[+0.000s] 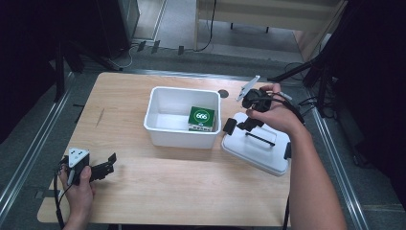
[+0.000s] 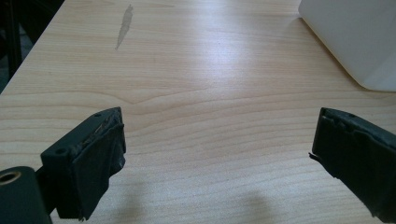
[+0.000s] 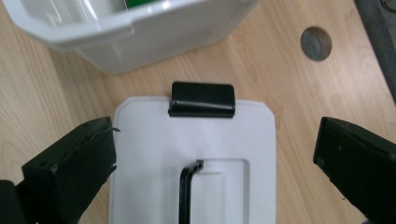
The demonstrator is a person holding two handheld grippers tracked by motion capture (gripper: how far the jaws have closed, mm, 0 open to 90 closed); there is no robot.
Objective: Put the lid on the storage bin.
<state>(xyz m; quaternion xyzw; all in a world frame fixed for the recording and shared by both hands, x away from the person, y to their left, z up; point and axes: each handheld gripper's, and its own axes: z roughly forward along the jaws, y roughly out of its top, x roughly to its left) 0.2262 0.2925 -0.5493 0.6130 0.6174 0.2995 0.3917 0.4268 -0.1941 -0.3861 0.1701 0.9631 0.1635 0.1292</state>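
Observation:
A white plastic bin stands open at the middle of the wooden table, with a green box marked 666 inside it. The bin's white lid lies flat on the table to the right of it, with a black handle and black clips. My right gripper hovers over the lid's left end, open and holding nothing. In the right gripper view the lid, its clip and handle lie between the spread jaws of the right gripper. My left gripper rests open at the table's front left.
The left gripper faces bare tabletop, with a corner of the bin at the upper right. A round grey grommet sits in the table behind the lid. Stands and cables crowd the floor beyond the table's right edge.

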